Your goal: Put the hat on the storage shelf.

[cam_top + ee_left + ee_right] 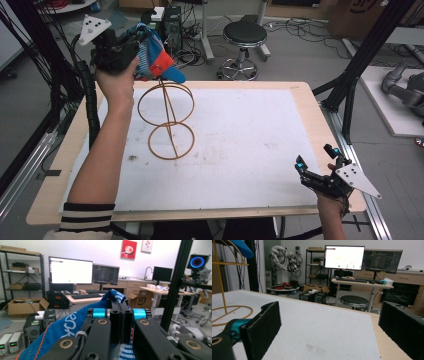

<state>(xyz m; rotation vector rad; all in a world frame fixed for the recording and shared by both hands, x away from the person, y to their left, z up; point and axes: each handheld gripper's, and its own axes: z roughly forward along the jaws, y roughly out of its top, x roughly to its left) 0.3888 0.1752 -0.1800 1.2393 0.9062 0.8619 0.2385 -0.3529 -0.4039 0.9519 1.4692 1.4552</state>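
Note:
A brown wire stand [167, 119] made of two rings on a slanted rod sits on the white table mat [240, 145], left of centre. Above its top ring my left gripper [136, 50] is held high, shut on a blue, red and white cloth bag [155, 60]. In the left gripper view the jaws are pressed together with the blue fabric [62, 327] draped around them. My right gripper [316, 161] rests low at the table's front right corner, open with nothing between its pads [263, 326]. Part of the wire stand [222, 285] appears at the left of the right gripper view.
A black stool [244, 37] stands beyond the table's far edge. Black frame posts [357, 65] rise at the right side and a cable bundle [90, 100] hangs at the left. Computer boxes and cables lie on the floor behind.

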